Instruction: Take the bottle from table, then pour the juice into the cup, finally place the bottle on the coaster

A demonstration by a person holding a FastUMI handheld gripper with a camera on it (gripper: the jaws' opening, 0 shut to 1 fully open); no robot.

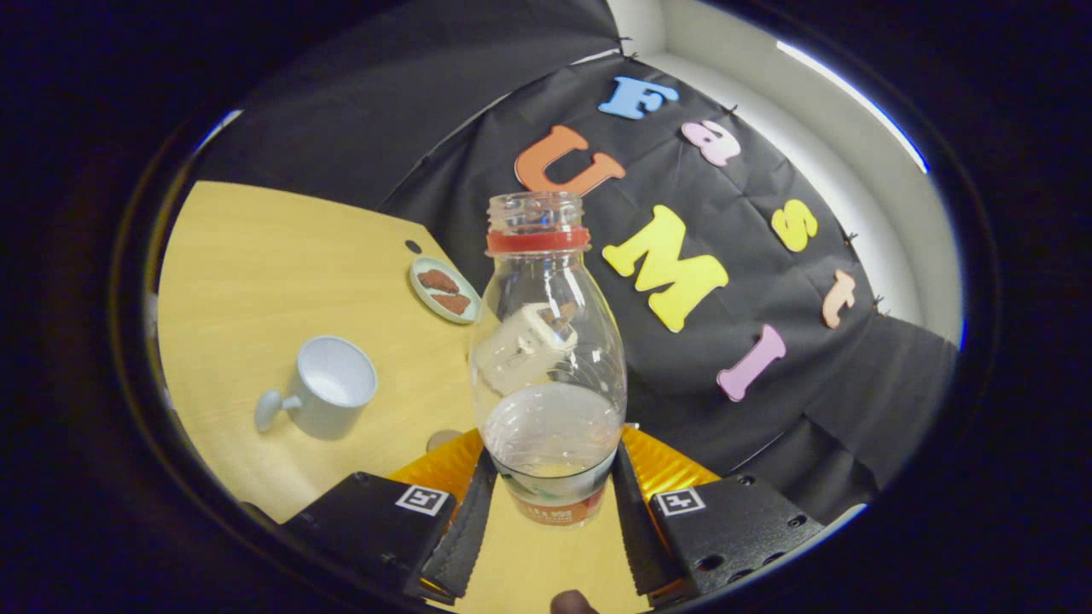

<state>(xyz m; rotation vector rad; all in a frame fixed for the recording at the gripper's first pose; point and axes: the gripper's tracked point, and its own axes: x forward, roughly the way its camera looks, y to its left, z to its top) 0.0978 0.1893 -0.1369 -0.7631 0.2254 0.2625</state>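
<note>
Bottle, cup and coaster on the desk.
We see the clear, uncapped bottle (548, 358), red-ringed at the neck, upright between the gripper (546, 499) fingers, which press its lower sides. The pale cup (327, 388) stands open-mouthed nearer the desk (256, 273) middle, handle turned away from the bottle. The round coaster (444, 290) lies by the far edge.

- The bottle (548, 358) I hold between my gripper (548, 499) fingers, both pressing its base, carries a label band with print too blurred for me to read.
- Each finger mount bears a square black-and-white marker tag (424, 500), a pattern, not words.
</note>
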